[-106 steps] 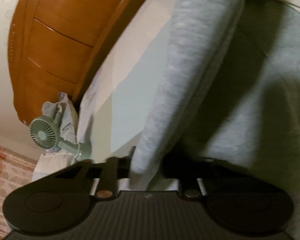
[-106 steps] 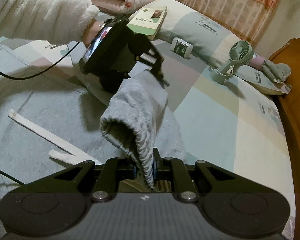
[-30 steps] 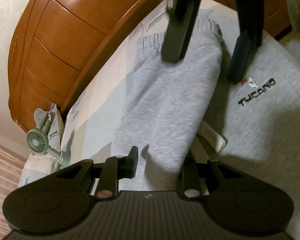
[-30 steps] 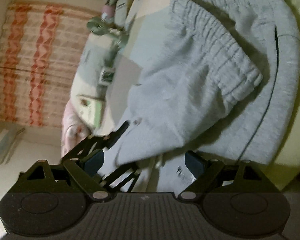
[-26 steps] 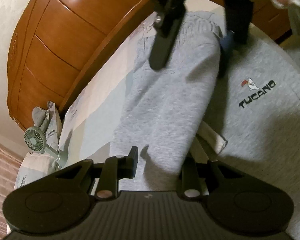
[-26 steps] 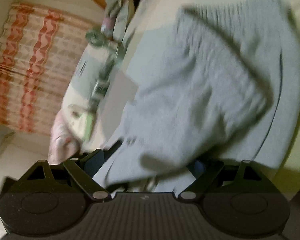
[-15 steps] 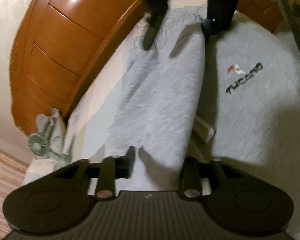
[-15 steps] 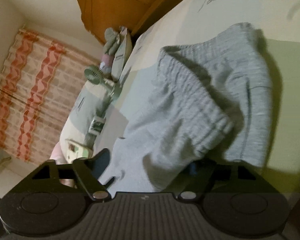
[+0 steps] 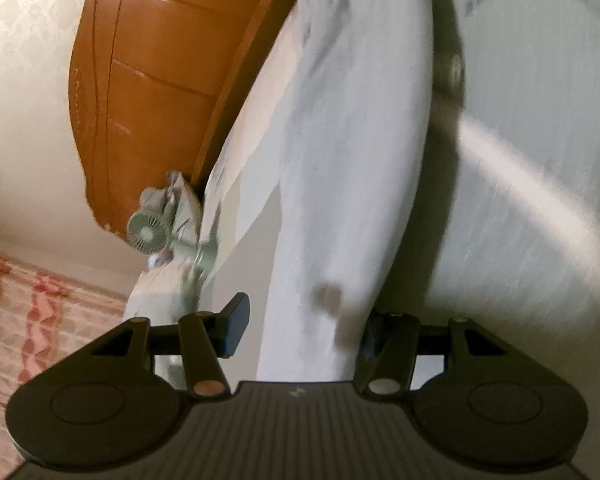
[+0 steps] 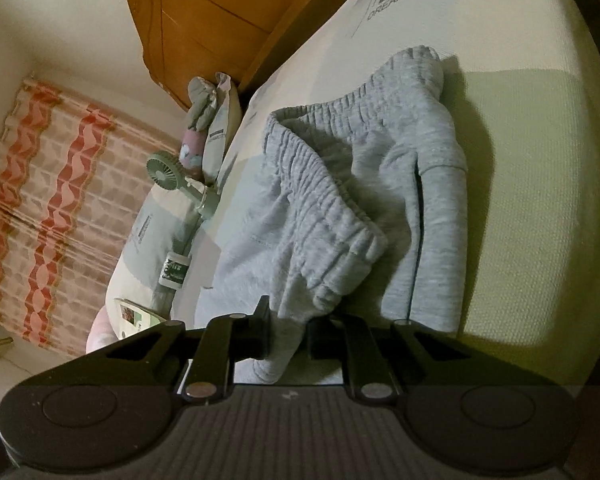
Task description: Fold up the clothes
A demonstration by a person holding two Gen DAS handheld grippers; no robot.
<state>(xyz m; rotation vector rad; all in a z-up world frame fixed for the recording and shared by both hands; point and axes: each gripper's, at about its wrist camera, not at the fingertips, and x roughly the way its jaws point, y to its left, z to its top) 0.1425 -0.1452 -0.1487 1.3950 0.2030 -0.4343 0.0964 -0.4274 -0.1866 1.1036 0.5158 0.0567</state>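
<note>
- Bedroom: patchwork bed sheet [image 10: 540,184], wooden headboard [image 9: 152,92], orange-patterned curtain [image 10: 40,184].
- Grey sweatpants [image 10: 340,208] lie bunched on the bed.
- Right gripper [image 10: 286,338] has just been closing, pinching a fold.
- Left gripper [image 9: 300,330] has been opening, cloth loose between the jaws.
- Only the right view shows the waistband; both catch the green fan [image 9: 148,234].

Left gripper [image 9: 300,330]: matte black plastic, ribbed grey plate at 6 o'clock, round discs at 7 and 5.
Right gripper [image 10: 287,336]: same black build, silver pivot screws flanking centre.
</note>
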